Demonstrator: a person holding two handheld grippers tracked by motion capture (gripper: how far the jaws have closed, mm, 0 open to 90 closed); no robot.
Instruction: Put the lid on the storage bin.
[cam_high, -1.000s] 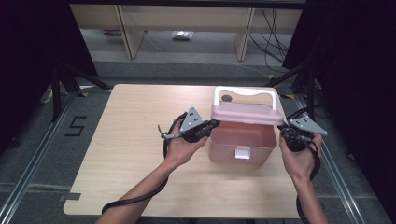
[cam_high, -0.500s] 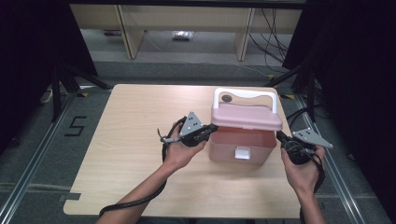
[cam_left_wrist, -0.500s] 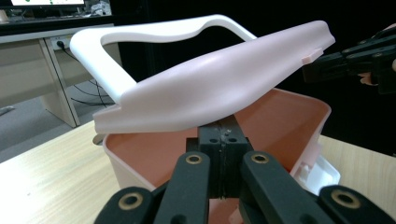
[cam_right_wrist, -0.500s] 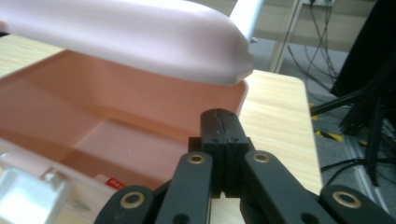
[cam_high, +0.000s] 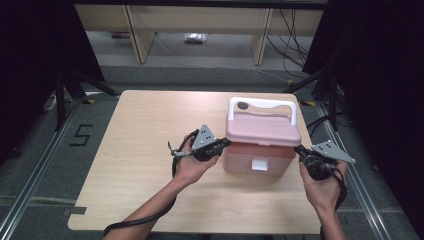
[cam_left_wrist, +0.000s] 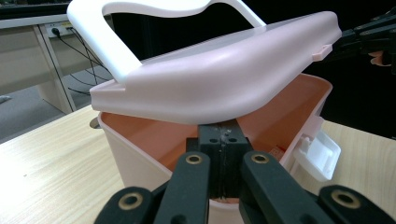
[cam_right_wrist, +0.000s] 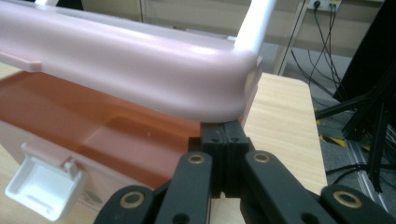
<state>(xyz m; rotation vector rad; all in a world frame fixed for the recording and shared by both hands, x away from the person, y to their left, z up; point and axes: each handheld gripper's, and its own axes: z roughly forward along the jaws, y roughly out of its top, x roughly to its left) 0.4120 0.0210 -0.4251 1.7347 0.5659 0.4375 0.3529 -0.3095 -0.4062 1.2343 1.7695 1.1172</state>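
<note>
While the pink storage box (cam_high: 261, 150) stands toward the right of the wooden table (cam_high: 130, 150), just near of its middle, its lid (cam_high: 263, 129) sits lifted off the rim, with a gap showing the orange inside in both gripper views; the white latch (cam_high: 259, 164) on the near wall hangs released, and the white carry handle (cam_high: 261, 105) stands up at the far side. The left gripper (cam_high: 226, 143) pokes its tips under the lid's left edge, jaws pressed together with nothing between them; the right gripper (cam_high: 300, 150) does the same at the right edge, jaws likewise closed and empty. By my reading, unlatching is done and the prying is under way; swinging the lid fully back is left. No brand or label can be read on the box; the only writing is a black "5" (cam_high: 82, 135) marked on the floor to the left of the table.
</note>
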